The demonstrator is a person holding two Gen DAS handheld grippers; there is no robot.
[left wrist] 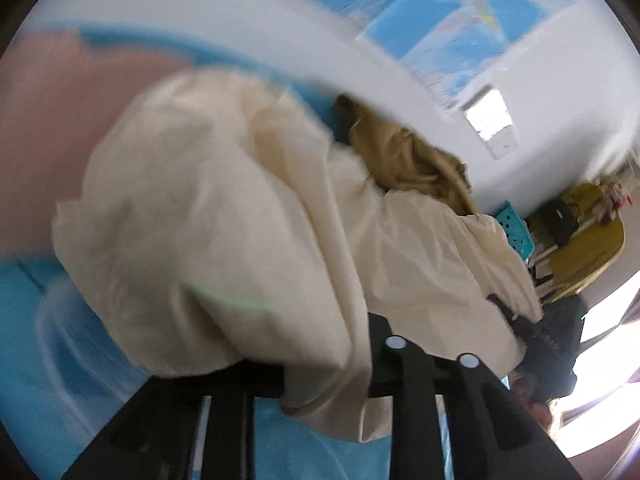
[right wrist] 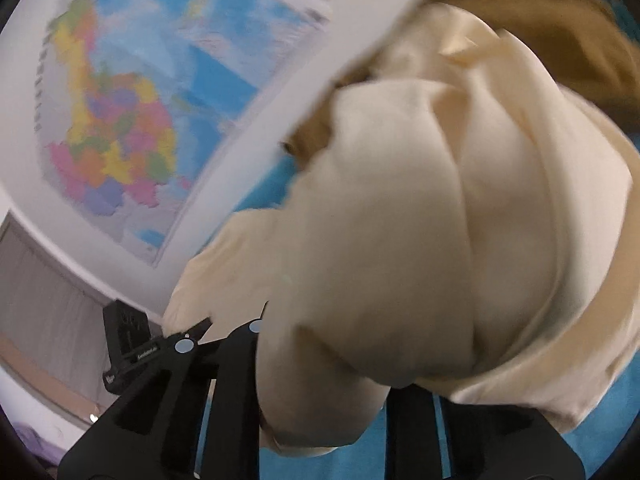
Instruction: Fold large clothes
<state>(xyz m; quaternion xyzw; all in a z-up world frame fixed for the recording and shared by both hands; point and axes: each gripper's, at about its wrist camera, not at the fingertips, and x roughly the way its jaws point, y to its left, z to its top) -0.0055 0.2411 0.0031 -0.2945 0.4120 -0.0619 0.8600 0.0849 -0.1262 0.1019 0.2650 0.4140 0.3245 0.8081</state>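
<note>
A large cream garment [left wrist: 224, 208] is bunched up and lifted off the blue surface [left wrist: 40, 340]. In the left wrist view a fold of it hangs down through the gap of my left gripper [left wrist: 324, 360] and covers the fingertips; the grip looks shut on the cloth. In the right wrist view the same cream garment [right wrist: 400, 220] billows over my right gripper [right wrist: 328, 372], a thick fold is pinched between its black fingers [right wrist: 236, 364], and the tips are hidden. Both views are blurred.
A mustard-brown garment [left wrist: 408, 164] lies behind the cream one, against the white wall. Coloured maps [right wrist: 120, 120] hang on the wall. A turquoise perforated basket [left wrist: 514, 232] and a yellow chair-like thing [left wrist: 588, 248] stand at the right. A black boxy device [right wrist: 128, 340] sits left of my right gripper.
</note>
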